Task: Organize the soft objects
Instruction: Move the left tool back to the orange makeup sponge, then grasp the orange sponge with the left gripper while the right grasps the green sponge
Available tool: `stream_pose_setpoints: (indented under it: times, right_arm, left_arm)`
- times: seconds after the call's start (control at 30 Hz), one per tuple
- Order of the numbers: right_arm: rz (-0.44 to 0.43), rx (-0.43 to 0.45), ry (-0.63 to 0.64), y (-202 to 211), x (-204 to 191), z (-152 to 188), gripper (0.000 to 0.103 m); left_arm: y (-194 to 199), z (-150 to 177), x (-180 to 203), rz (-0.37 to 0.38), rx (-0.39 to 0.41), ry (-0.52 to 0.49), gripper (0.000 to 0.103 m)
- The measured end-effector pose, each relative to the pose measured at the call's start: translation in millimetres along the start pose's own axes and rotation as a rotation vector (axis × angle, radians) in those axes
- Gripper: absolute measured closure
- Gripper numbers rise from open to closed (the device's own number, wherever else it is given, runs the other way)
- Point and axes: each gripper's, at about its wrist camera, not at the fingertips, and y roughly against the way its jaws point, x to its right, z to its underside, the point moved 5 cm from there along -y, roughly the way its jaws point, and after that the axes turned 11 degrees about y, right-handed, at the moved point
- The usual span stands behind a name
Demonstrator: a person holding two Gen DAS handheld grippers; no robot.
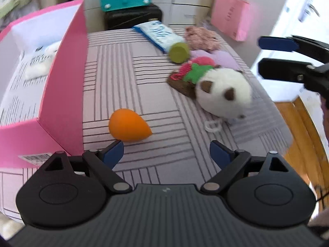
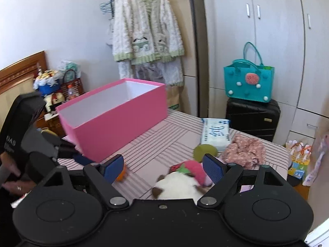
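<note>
Barely begun: white toy [image 1: 39,65] boxed at 10 o'clock; orange sponge [image 1: 128,127], plush [image 1: 224,92] still out. Both claws apart, empty.

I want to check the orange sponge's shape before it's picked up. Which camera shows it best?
The left wrist view: the orange sponge lies whole and unobstructed beside the pink box. The right wrist view shows only a blurred orange sliver behind a gripper finger.
</note>
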Motion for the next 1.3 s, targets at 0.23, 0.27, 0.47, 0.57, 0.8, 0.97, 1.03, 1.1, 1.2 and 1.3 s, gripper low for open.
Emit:
stream_pose_setpoints:
  times: [0.23,0.27,0.47,0.57,0.8,0.97,1.03,1.1,1.2,1.3]
  right_arm:
    - [0.019,-0.037,-0.009,-27.9,19.1,-2.0,0.016]
    - [0.015,-0.043,-0.013,-31.5,21.2,-1.9,0.016]
    - [-0.013,-0.082,-0.061,-58.7,37.5,-5.2,0.018]
    - [-0.026,-0.099,-0.091,-71.7,48.2,-5.8,0.02]
    - [-0.065,-0.199,-0.092,-105.0,65.0,-6.3,0.03]
    - [-0.098,-0.286,-0.103,-126.8,77.3,-0.7,0.043]
    - [-0.092,-0.306,-0.107,-134.8,82.3,0.7,0.043]
    - [-0.093,-0.321,-0.11,-142.6,85.9,2.0,0.043]
    - [-0.081,-0.339,-0.104,-153.1,87.7,6.1,0.043]
    - [-0.079,-0.355,-0.09,-161.8,86.8,11.6,0.049]
  left_arm:
    - [-6.0,-0.5,-11.8,-0.094,0.117,0.109,0.015]
    - [-7.8,0.7,-11.8,-0.124,0.139,0.108,0.017]
    - [-18.2,8.4,-3.5,-0.32,0.245,0.078,0.017]
    - [-20.4,7.8,-0.3,-0.302,0.241,0.067,0.017]
    - [-33.6,1.6,-6.1,-0.314,0.224,0.114,0.023]
    - [-32.4,-0.8,-10.8,-0.29,0.229,0.152,0.046]
    - [-31.4,-1.8,-10.2,-0.286,0.234,0.142,0.056]
    - [-32.0,-3.3,-9.9,-0.283,0.241,0.125,0.057]
    - [-32.5,-4.9,-9.4,-0.275,0.244,0.12,0.058]
    - [-34.1,-5.8,-9.1,-0.272,0.248,0.103,0.059]
